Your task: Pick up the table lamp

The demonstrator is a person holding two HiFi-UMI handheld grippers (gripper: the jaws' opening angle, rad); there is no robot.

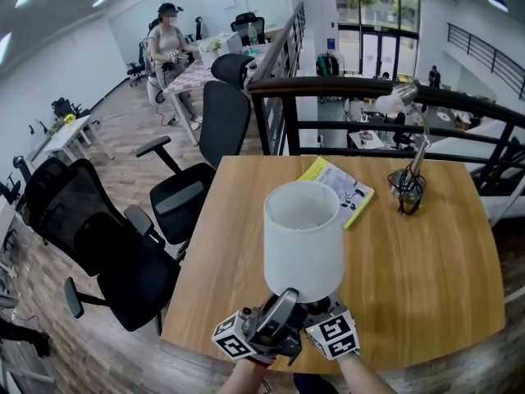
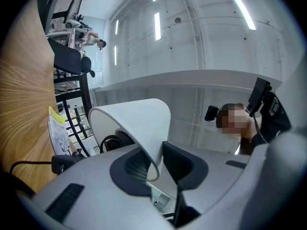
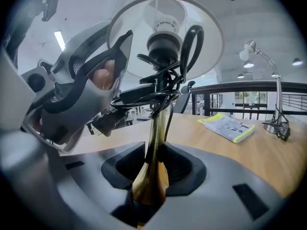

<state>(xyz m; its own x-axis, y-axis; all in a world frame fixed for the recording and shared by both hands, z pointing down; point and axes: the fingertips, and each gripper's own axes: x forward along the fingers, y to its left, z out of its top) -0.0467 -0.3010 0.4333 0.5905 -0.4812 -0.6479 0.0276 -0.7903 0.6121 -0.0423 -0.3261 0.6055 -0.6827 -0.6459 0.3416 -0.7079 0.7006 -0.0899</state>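
Wooden table (image 1: 426, 269): fills the centre and right of the head view.
Table lamp (image 1: 303, 240): lower centre, over the near table edge. Judged already lifted; the next move calls for a steady, upright hold.
Left gripper (image 2: 156, 164): tilted upward, jaws partly closed, pinching the rim of the white shade (image 2: 134, 123).
Right gripper (image 3: 153, 169): angled slightly downward, clamped on the brass stem (image 3: 156, 138).

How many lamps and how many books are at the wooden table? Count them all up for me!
Lamps: 2 (white-shade table lamp, silver desk lamp)
Books: 1 (yellow-edged booklet)
Total: 3
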